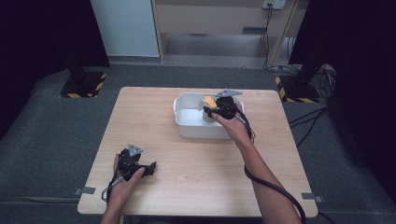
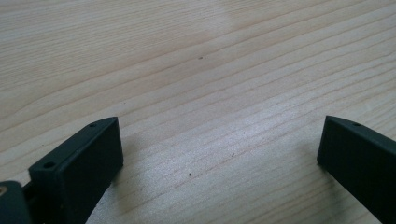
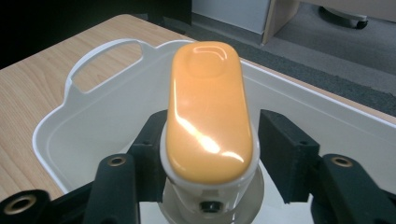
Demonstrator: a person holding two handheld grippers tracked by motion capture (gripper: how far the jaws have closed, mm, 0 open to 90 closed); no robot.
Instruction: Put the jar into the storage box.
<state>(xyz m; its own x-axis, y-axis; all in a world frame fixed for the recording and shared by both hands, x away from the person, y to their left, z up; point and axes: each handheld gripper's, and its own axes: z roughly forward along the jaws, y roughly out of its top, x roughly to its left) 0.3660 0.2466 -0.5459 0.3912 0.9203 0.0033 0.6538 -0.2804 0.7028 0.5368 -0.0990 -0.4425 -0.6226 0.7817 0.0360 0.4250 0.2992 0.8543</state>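
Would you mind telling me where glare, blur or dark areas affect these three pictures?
High view: room edges fall into deep black, the table evenly lit. Right gripper view: white glare streaks on the orange-topped object held in the right tool, near jaws soft. Left gripper view: wood grain sharp, left tool casting a soft shadow beside one jaw.

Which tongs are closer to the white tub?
The right tongs. They are over the white tub, gripping a white thing with an orange top. The left tongs are open, far off, near the table's front edge.
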